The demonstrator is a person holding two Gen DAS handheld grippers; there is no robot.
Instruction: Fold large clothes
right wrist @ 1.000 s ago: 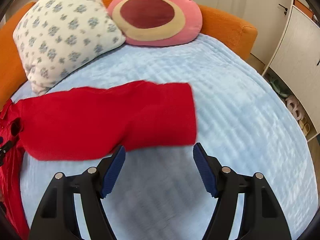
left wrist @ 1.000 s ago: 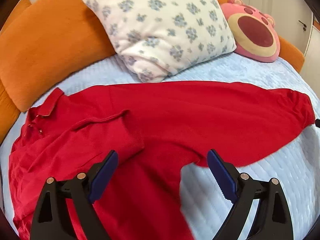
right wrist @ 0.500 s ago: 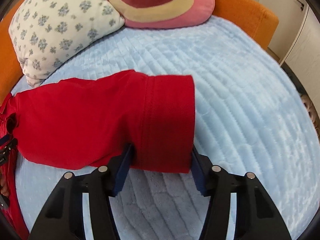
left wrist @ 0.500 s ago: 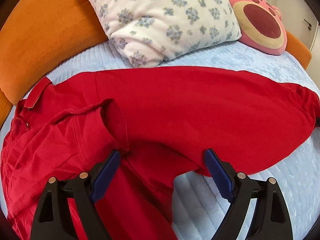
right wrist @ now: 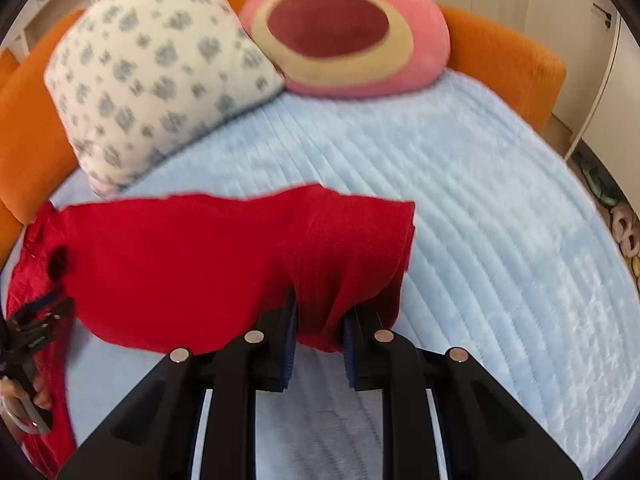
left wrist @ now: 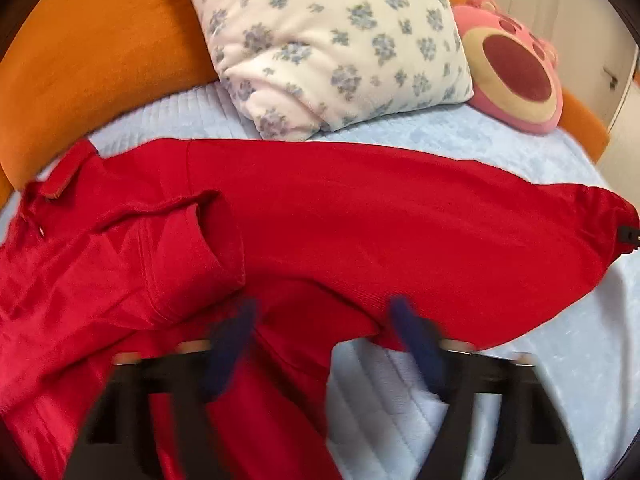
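Observation:
A red long-sleeved shirt (left wrist: 360, 220) lies spread across the light blue bedspread (left wrist: 540, 360), its collar (left wrist: 64, 176) at the left. One sleeve's cuff (left wrist: 192, 256) is folded onto the body. My left gripper (left wrist: 322, 332) is low over the shirt's near edge, blurred, its jaws closing with red cloth between them but not pinched. The other sleeve (right wrist: 180, 260) stretches right, and my right gripper (right wrist: 320, 320) is closing on its cuff (right wrist: 352, 256), which is bunched between the blue pads (right wrist: 290, 320) and raised off the bed.
A floral pillow (left wrist: 332, 40) and a pink bear cushion (right wrist: 344, 28) lean on the orange headboard (left wrist: 100, 60) at the back. A hand with the left gripper (right wrist: 36, 328) shows at the left edge. Slippers (right wrist: 624, 228) lie on the floor beyond the bed's right side.
My left gripper sank toward the shirt and its jaws narrowed. My right gripper moved onto the sleeve cuff, closed on it and lifted it off the bedspread.

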